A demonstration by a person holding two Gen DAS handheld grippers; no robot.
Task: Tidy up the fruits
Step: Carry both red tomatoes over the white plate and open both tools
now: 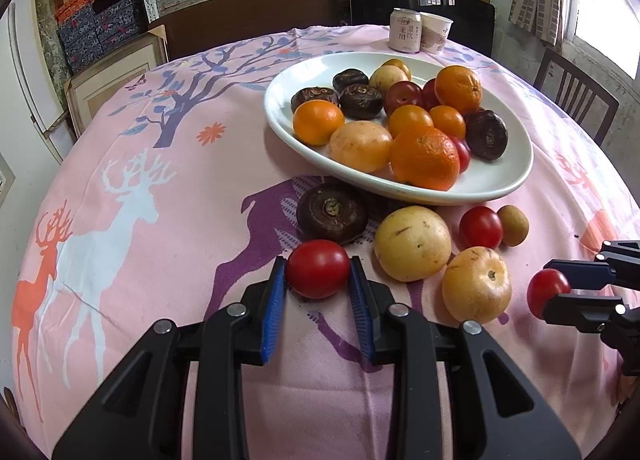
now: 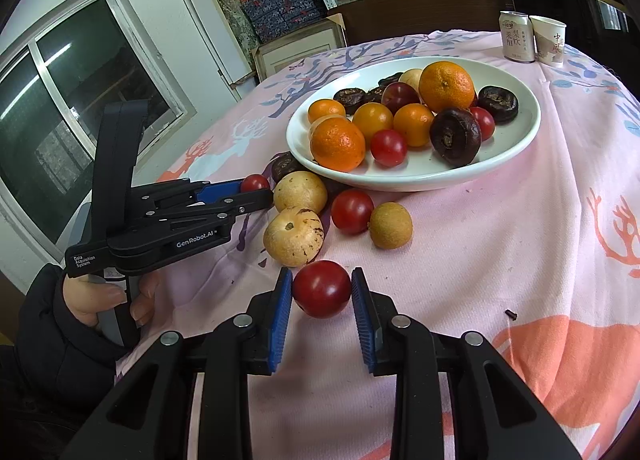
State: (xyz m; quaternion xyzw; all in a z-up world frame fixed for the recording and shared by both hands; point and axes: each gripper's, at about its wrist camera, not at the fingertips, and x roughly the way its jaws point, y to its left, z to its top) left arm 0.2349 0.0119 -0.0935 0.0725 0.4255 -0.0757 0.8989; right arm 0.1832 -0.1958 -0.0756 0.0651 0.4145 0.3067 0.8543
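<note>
My left gripper (image 1: 318,272) is shut on a red cherry tomato (image 1: 317,269) that rests on the pink cloth just in front of a dark water chestnut (image 1: 332,213). My right gripper (image 2: 322,288) is shut on another red cherry tomato (image 2: 322,289) low over the cloth. Each gripper shows in the other view: the left gripper (image 2: 256,186) and the right gripper (image 1: 554,294), both with a tomato between the blue pads. The white oval plate (image 1: 500,176) holds oranges, dark chestnuts, tomatoes and pale yellow fruits.
Loose on the cloth before the plate lie two pale yellow fruits (image 1: 412,243) (image 1: 477,284), a third tomato (image 1: 481,227) and a small brown longan (image 1: 513,225). A drink can (image 1: 405,30) and paper cup (image 1: 436,32) stand at the table's far side. A hand (image 2: 104,300) holds the left gripper.
</note>
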